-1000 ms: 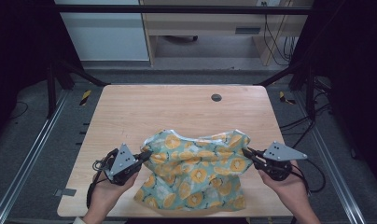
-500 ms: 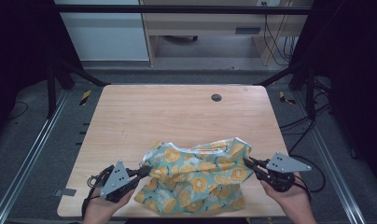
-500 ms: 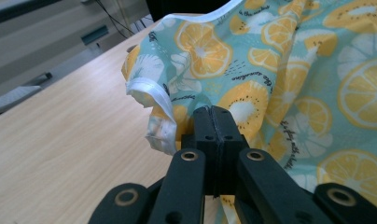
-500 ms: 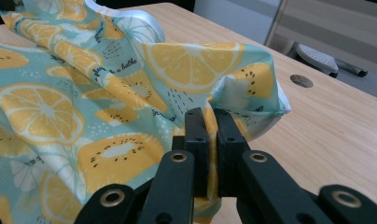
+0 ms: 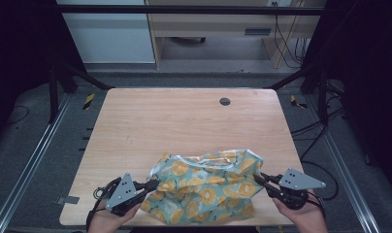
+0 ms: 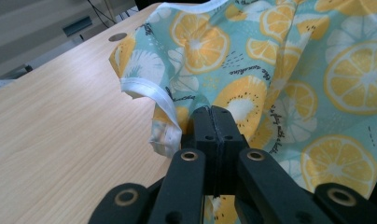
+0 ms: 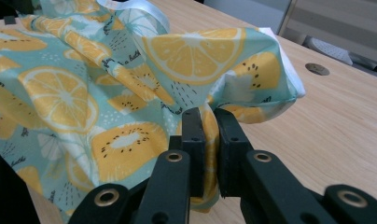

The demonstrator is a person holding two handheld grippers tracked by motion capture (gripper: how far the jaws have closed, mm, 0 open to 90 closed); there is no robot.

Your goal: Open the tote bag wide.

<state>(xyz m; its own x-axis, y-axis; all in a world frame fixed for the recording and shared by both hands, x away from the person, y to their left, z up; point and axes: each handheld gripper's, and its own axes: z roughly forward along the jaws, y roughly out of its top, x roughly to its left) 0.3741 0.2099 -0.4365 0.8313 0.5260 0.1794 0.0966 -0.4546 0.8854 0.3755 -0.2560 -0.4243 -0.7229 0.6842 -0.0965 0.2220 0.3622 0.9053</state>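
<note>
Gripping state, left: the left gripper (image 5: 153,184) has its jaws pressed together on the cloth (image 5: 206,187), pinching its left edge; in the left gripper view (image 6: 213,122) the two black jaws meet with only a thin seam between them and fabric rising behind.
Gripping state, right: the right gripper (image 5: 260,180) pinches the cloth's right edge; in the right gripper view (image 7: 209,126) a fold of fabric sits in the narrow gap between the jaws.
Left hand pose: the left hand (image 5: 111,221) comes in from the bottom edge near the table's front left corner, with the gripper angled up and to the right toward the cloth.
Right hand pose: the right hand (image 5: 303,218) enters at the bottom right, its gripper pointing up and to the left, with the grey plate on top.
Cloth position: bunched and rumpled at the front middle of the table (image 5: 150,126), between the two grippers, its lower edge reaching the table's front edge.
Cloth look: teal with orange and lemon slices and white trim (image 6: 151,95) along a hem.
High view extra: both hands at once, the dark floor beside the table, and a desk (image 5: 218,24) beyond it.
Gripper views extra: the print's small lettering and the hem's stitching; the round grommet (image 5: 225,101) in the tabletop shows far off in both (image 6: 117,37) (image 7: 317,69).
</note>
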